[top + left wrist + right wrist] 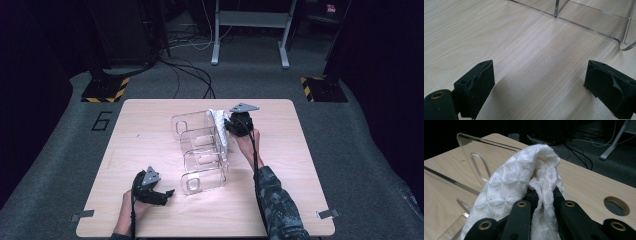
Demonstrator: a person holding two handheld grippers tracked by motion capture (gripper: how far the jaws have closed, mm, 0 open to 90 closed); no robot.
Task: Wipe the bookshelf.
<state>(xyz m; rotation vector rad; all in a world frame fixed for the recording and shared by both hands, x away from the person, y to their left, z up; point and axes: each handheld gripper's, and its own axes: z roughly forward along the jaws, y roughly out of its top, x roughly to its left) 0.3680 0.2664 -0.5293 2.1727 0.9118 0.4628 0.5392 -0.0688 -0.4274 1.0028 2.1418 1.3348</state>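
A clear acrylic rack (200, 150) with several upright dividers stands in the middle of the wooden table (150, 120). My right gripper (231, 124) is at the rack's far right end, shut on a white waffle-weave cloth (221, 131) that hangs down along the rack's right side. In the right gripper view the cloth (524, 187) bunches up over the two closed jaws, and a rack divider (481, 152) stands behind it. My left gripper (167, 194) rests low near the table's front, left of the rack, open with bare wood between its fingers (480, 82). The rack's base edge (584, 25) lies ahead of it.
A round hole (616, 206) is cut in the tabletop near the right gripper. Beyond the table, cables (190, 75) run over the grey floor, with a white desk frame (250, 30) and two yellow-and-black striped stand bases (105, 90).
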